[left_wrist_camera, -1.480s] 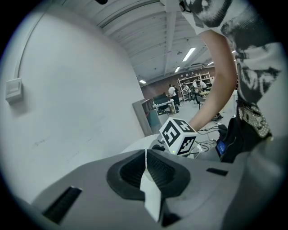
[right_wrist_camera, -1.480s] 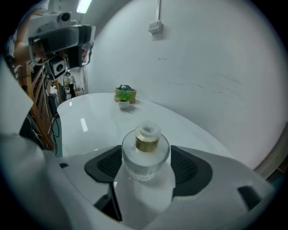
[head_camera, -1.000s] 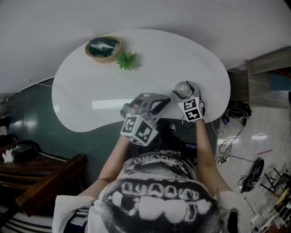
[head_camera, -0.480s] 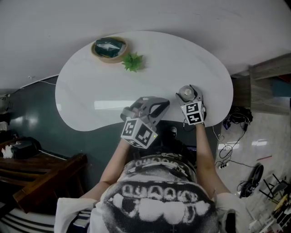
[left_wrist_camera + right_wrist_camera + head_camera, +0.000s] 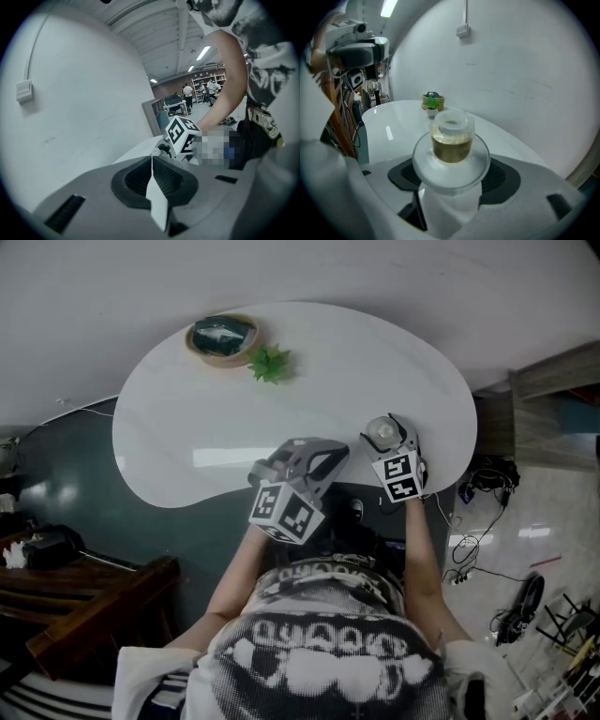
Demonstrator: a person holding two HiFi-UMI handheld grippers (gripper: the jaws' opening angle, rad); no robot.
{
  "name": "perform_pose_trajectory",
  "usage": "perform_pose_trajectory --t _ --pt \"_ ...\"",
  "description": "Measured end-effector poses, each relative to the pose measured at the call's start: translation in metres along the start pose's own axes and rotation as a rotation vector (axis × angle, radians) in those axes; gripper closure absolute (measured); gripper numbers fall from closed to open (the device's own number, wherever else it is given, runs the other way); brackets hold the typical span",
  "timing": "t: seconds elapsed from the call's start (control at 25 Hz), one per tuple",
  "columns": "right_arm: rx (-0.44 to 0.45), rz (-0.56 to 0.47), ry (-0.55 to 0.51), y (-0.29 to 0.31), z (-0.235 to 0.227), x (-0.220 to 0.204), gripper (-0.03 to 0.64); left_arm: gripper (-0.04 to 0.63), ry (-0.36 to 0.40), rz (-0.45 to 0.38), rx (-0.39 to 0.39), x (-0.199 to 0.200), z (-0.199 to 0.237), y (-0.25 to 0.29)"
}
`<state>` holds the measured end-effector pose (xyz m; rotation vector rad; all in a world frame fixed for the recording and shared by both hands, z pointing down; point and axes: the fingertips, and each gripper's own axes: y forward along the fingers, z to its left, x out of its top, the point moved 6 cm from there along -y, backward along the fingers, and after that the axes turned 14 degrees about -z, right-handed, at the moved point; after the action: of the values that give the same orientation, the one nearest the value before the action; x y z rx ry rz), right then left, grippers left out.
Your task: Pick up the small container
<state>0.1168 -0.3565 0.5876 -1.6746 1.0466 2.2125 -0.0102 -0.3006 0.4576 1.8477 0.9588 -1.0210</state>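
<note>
1. There is one white table (image 5: 328, 390). It is big and curvy.
2. There are two grippers. The left gripper (image 5: 153, 168) has its jaws pressed together with nothing in them. It hangs by the near edge of the table. The right gripper (image 5: 451, 199) has its jaws squeezed on the bottom of the small container (image 5: 451, 140).
3. There is one bowl (image 5: 222, 337), far away on the left.
4. There is one little green plant (image 5: 269, 364), just beside the bowl.
5. There is one small container. It is over the near right part of the table. It is clear, with yellow-brown stuff inside and a wide round rim. I think it is light, hard and smooth, so it could slip or break. Holding it low, under the rim, and straight up seems best.
</note>
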Motion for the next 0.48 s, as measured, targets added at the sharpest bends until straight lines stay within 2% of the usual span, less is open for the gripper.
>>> perform_pose_trajectory --t 0.48 --pt "0.012 -0.068 -0.021 -0.058 0.003 0.030 0.282 0.584 0.011 -0.007 0.006 0.016 -0.026 0.000"
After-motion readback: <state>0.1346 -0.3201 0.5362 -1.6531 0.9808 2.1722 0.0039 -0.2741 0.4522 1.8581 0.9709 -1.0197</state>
